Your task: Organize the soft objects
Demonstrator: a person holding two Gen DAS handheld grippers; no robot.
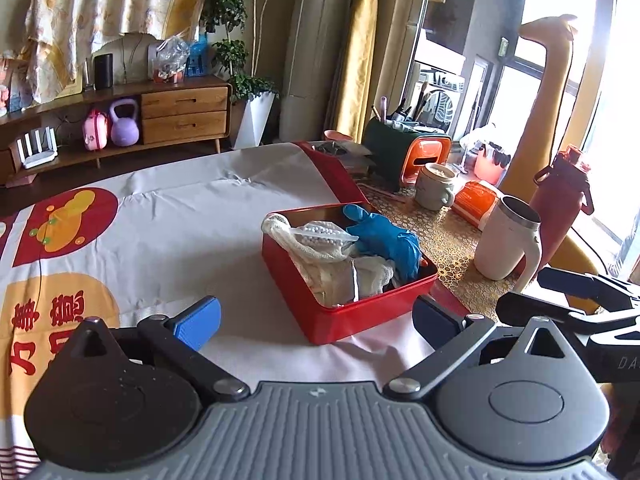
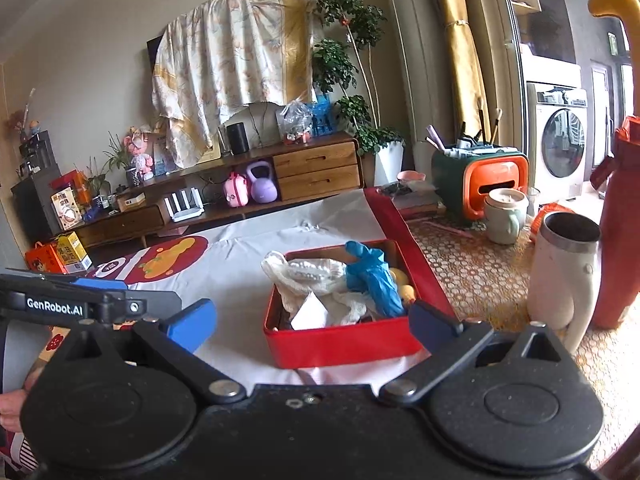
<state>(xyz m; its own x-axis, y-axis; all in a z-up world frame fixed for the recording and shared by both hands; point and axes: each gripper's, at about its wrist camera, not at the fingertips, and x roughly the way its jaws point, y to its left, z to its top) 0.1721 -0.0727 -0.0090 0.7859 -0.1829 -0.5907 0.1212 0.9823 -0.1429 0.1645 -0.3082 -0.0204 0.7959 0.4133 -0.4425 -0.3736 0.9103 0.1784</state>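
A red tin box (image 1: pixel 320 312) (image 2: pixel 340 344) stands on the white printed cloth. It holds a blue rubber glove (image 1: pixel 384 240) (image 2: pixel 372 276), a white mesh bag of small beads (image 1: pixel 316 236) (image 2: pixel 308 272), white gauze (image 1: pixel 372 276) and yellow round things (image 2: pixel 404 284). My left gripper (image 1: pixel 316 320) is open and empty, just in front of the box. My right gripper (image 2: pixel 312 320) is open and empty, its fingers either side of the box's near wall. The right gripper's arm shows at the right edge of the left wrist view (image 1: pixel 580 300).
A white travel mug (image 1: pixel 508 240) (image 2: pixel 564 280), a dark red bottle (image 1: pixel 560 200) (image 2: pixel 616 240), a pale green cup (image 1: pixel 434 186) (image 2: pixel 504 216) and a green-orange organiser (image 1: pixel 404 152) (image 2: pixel 476 180) stand on the patterned mat to the right. White cloth (image 1: pixel 200 220) stretches left.
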